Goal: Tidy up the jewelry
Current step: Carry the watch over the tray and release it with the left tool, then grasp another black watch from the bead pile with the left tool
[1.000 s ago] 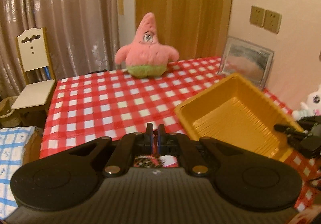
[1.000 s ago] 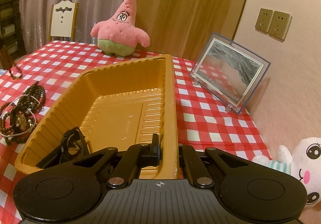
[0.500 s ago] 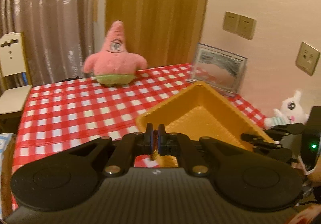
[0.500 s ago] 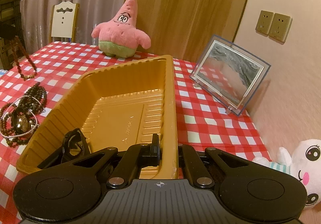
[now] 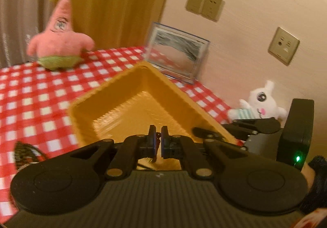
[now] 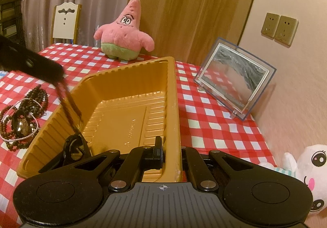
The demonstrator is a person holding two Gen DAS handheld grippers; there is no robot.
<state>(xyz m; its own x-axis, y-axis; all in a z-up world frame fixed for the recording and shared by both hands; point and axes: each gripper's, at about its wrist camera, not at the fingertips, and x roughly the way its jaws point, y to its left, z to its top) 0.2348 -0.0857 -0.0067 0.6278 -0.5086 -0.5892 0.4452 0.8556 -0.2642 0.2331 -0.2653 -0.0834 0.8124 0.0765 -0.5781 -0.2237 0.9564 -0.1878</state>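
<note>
Dark bead strand (image 6: 68,103) dangles over yellow tray (image 6: 173,93); other jewelry pile (image 6: 22,117) beside it.

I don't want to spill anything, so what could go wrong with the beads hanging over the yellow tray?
The brown beaded strand pinched in the left gripper dangles across the yellow ribbed plastic tray's side wall; released now, it may drape over the rim. It could also tangle with the black looped item below it.
</note>
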